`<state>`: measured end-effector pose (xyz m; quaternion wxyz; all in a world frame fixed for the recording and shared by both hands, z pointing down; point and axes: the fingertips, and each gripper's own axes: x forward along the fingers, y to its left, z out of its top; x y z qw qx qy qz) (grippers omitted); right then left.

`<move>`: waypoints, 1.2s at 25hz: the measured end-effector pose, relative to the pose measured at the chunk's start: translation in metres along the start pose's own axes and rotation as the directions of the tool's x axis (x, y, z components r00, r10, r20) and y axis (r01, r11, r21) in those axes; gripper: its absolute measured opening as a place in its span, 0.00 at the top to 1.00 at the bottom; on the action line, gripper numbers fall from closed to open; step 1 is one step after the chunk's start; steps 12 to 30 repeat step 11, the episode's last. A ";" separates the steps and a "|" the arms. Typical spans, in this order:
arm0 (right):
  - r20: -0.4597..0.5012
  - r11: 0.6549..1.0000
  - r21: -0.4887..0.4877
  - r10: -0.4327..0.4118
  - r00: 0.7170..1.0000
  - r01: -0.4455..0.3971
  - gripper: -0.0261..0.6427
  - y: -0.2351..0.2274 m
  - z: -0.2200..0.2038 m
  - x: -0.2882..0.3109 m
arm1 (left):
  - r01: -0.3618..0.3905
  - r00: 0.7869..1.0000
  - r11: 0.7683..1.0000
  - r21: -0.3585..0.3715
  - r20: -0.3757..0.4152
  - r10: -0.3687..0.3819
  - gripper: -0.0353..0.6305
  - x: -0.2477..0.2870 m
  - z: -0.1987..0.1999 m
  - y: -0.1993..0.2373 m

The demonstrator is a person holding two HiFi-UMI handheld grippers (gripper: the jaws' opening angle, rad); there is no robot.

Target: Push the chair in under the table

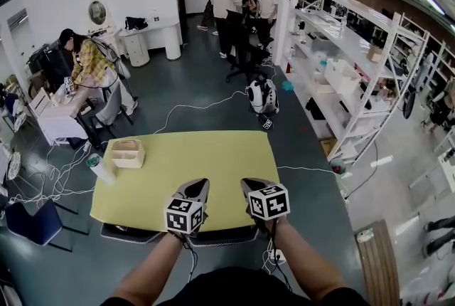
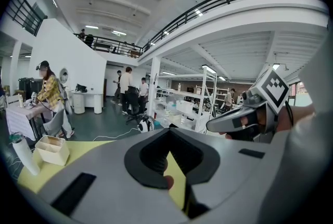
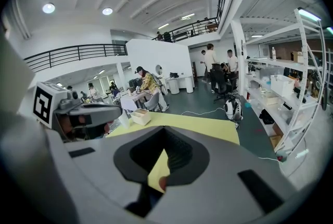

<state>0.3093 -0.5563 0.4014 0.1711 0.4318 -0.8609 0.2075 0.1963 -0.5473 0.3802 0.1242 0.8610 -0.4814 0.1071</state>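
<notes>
A yellow-green table (image 1: pixel 213 155) stands in front of me. Under its near edge shows the dark rim of a chair (image 1: pixel 226 235), mostly hidden by the tabletop and my arms. My left gripper (image 1: pixel 196 190) and right gripper (image 1: pixel 250 188) hover side by side over the table's near edge, both shut and empty. In the left gripper view the jaws (image 2: pixel 168 134) meet at the tip over the yellow top (image 2: pixel 88 152). The right gripper view shows the same shut tips (image 3: pixel 165 130) above the table (image 3: pixel 203 126). I cannot tell whether either gripper touches the chair.
A beige box (image 1: pixel 128 153) and a pale bottle (image 1: pixel 99 169) sit at the table's far left corner. Another dark seat edge (image 1: pixel 131 233) shows under the table's left part. A blue chair (image 1: pixel 35 223) stands left, white shelving (image 1: pixel 355 77) right, cables and people beyond.
</notes>
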 end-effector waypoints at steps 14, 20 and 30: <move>-0.013 1.000 0.001 0.010 1.000 -0.010 0.94 -0.001 -0.006 0.004 | -0.008 1.000 1.000 -0.016 -0.017 0.008 0.93 0.003 -0.009 0.000; -0.013 1.000 0.001 0.010 1.000 -0.010 0.94 -0.001 -0.006 0.004 | -0.008 1.000 1.000 -0.016 -0.017 0.008 0.93 0.003 -0.009 0.000; -0.013 1.000 0.001 0.010 1.000 -0.010 0.94 -0.001 -0.006 0.004 | -0.008 1.000 1.000 -0.016 -0.017 0.008 0.93 0.003 -0.009 0.000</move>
